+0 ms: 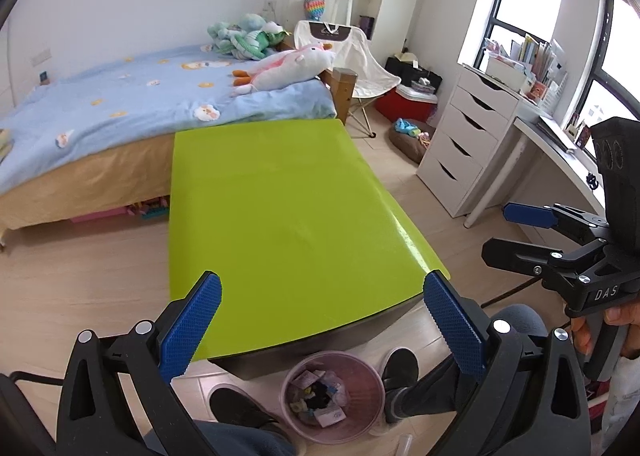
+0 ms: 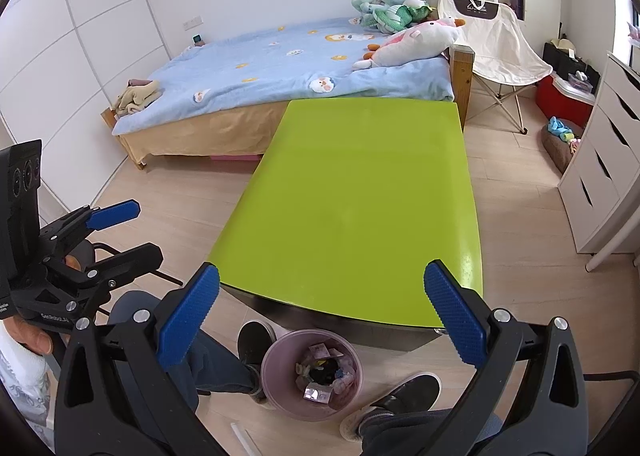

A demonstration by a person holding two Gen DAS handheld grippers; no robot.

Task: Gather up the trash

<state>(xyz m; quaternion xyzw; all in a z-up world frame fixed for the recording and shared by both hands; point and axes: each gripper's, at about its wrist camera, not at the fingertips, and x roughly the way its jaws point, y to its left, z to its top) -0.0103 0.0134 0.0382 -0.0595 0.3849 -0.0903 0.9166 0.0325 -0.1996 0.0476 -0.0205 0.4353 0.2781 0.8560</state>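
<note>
- Left gripper (image 1: 322,330): blue pads (image 1: 192,326) spread wide, gripping nothing, held over the near edge of the green table (image 1: 280,215).
- Right gripper (image 2: 322,320): pads spread just as wide, empty, above the same edge.
- Pink trash bin (image 1: 334,396): upright on the floor, mouth up, between two shoes (image 2: 256,340), just beside the table's near edge.
- Inside: crumpled wrappers (image 2: 320,374).
</note>
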